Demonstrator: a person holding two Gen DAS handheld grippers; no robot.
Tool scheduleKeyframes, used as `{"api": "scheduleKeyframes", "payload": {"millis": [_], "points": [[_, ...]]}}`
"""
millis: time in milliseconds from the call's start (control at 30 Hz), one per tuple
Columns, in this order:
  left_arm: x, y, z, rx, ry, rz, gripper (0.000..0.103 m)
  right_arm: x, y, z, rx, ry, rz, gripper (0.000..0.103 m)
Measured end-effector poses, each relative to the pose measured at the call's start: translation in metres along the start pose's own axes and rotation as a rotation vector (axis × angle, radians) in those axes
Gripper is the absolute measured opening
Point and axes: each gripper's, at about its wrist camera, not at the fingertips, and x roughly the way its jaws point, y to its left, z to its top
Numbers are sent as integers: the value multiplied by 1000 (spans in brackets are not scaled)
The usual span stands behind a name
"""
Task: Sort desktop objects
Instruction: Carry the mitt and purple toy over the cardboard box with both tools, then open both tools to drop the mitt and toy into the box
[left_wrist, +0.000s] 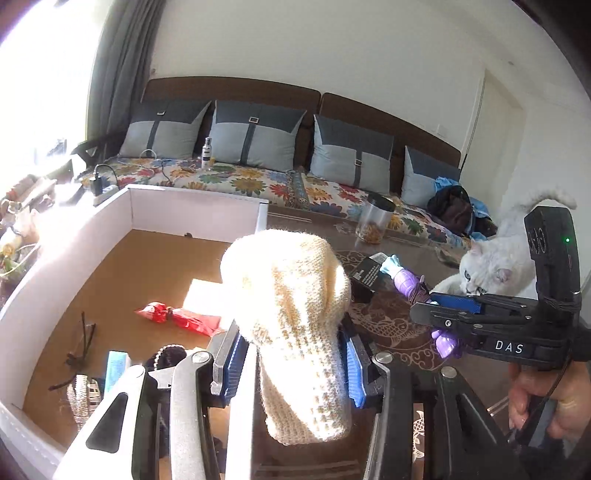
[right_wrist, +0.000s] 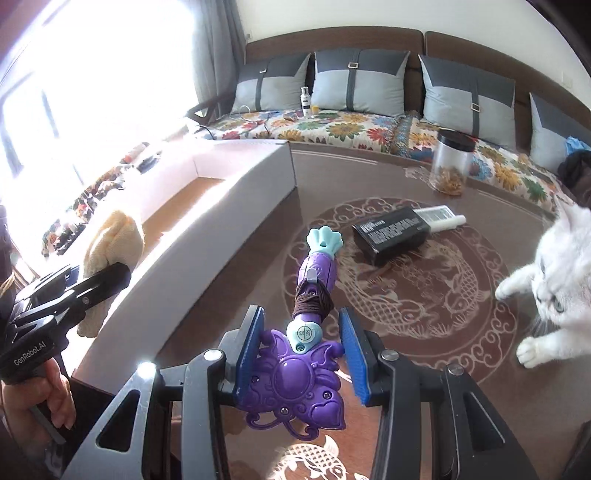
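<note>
The left gripper (left_wrist: 291, 363) is clamping its blue pads against the sides of a cream knitted sock (left_wrist: 291, 306), jaws drawn in partway, the soft bulk bulging above them and the cuff end hanging below. The right gripper (right_wrist: 306, 354) is pinching the ornate base of a purple toy (right_wrist: 295, 373), jaws likewise partly closed, with the toy's teal tip pointing away over the table and a brown hair tie (right_wrist: 313, 301) wound round its stem.

Just beyond the sock, the white-walled box (left_wrist: 192, 210) is lying open, already holding a red wrapper (left_wrist: 177, 317) and a few small items near its front corner. On the patterned table (right_wrist: 424, 406) a black carton (right_wrist: 391, 236) and a white tube (right_wrist: 439, 218) are waiting, with a clear jar (right_wrist: 450, 166) further back.

To my eye both loads are heading for the box. The sock is limp, so it wants carrying well over the wall before the jaws part, or the hanging end may snag on the rim. The toy is held near one end, so I'd keep it from swinging. A white cat (right_wrist: 554, 280) is sitting at the table's edge, paws up and watching; steering the right hand away from it seems wise.
</note>
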Motion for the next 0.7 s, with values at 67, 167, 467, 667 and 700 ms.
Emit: {"api": "scheduleKeyframes", "payload": {"millis": [67,167,467,667,700], "points": [[-2,37,3,-28,19,71,45,9,34,23,-14,-30,76,43],[10,88,-3,-77,112,147,45,30,89,50,-32,-46,184,43],[26,134,-28,-218,197,252,89,119,179,44,-51,110,259,66],[12,110,-31,-167,124,257,95,69,132,9,-54,-39,137,94],[9,103,-31,-158,116,249,95,59,120,0,-56,-64,99,96]]}}
